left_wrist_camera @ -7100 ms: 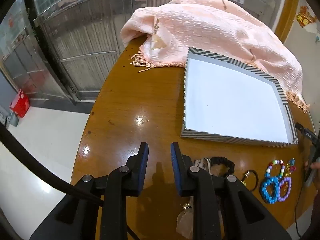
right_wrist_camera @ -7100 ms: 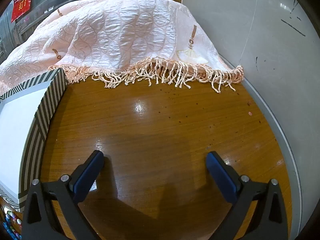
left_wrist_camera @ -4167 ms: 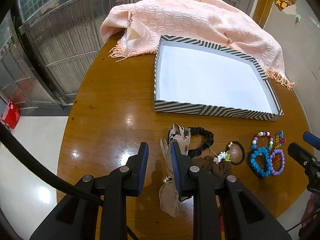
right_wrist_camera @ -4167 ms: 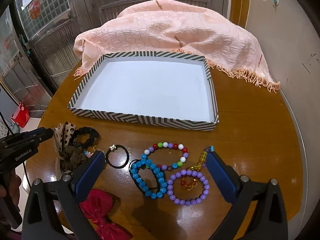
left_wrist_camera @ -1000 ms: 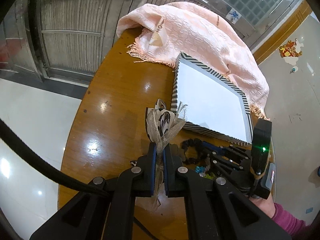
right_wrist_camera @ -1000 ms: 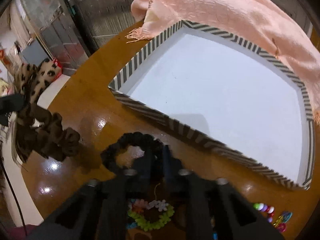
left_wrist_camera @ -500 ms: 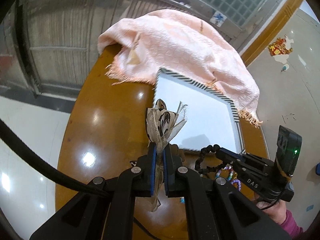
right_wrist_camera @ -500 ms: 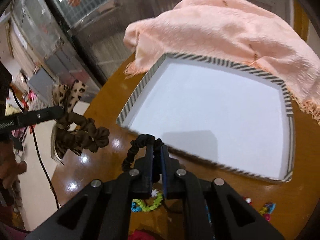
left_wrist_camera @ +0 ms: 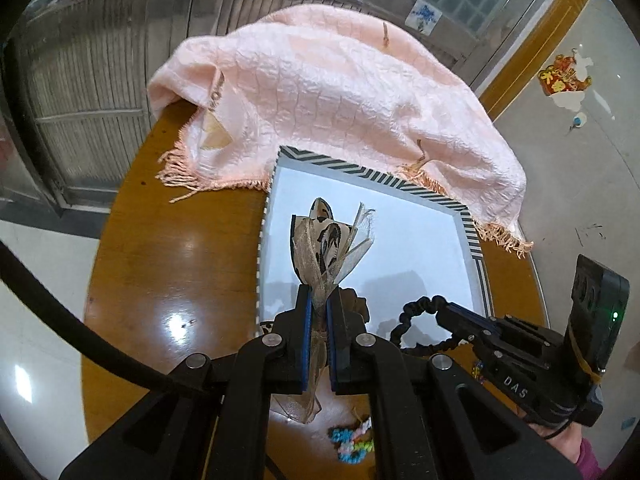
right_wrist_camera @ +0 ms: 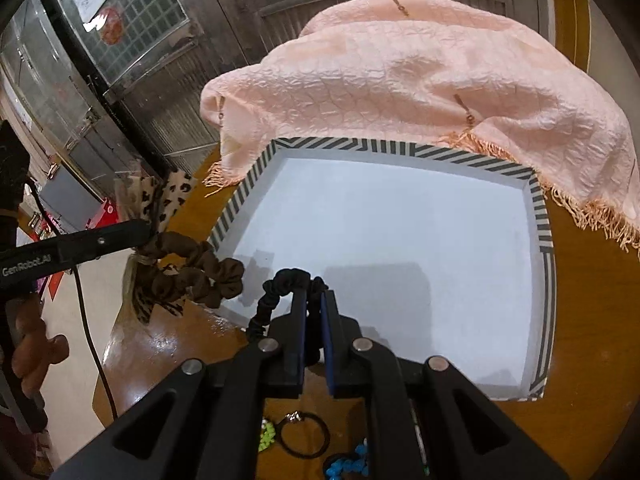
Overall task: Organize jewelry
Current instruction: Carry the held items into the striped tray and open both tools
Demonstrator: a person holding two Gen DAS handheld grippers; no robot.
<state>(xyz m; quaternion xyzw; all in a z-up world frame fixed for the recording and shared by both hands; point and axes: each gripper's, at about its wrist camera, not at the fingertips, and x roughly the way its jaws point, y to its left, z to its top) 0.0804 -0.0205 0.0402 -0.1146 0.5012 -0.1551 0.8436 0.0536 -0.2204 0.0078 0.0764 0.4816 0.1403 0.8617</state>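
Observation:
My left gripper [left_wrist_camera: 318, 300] is shut on a leopard-print ribbon hair tie [left_wrist_camera: 326, 240] with a brown scrunchie part [right_wrist_camera: 188, 272], held in the air above the near left corner of the striped tray [left_wrist_camera: 472, 236]. My right gripper [right_wrist_camera: 314, 298] is shut on a black scrunchie [right_wrist_camera: 280, 284], held above the tray's near edge [right_wrist_camera: 542, 216]; it also shows in the left wrist view [left_wrist_camera: 416, 320]. The tray's white floor holds nothing.
A pink fringed cloth [left_wrist_camera: 320, 84] lies heaped behind the tray on the round wooden table [left_wrist_camera: 176, 248]. A thin black hair band [right_wrist_camera: 304, 436], blue beads [right_wrist_camera: 348, 466] and a green-and-white bracelet [left_wrist_camera: 354, 446] lie on the table near me.
Both grippers have moved forward over the tray's near edge, each still holding its hair tie. The tray now looks nearer and more central in both views.

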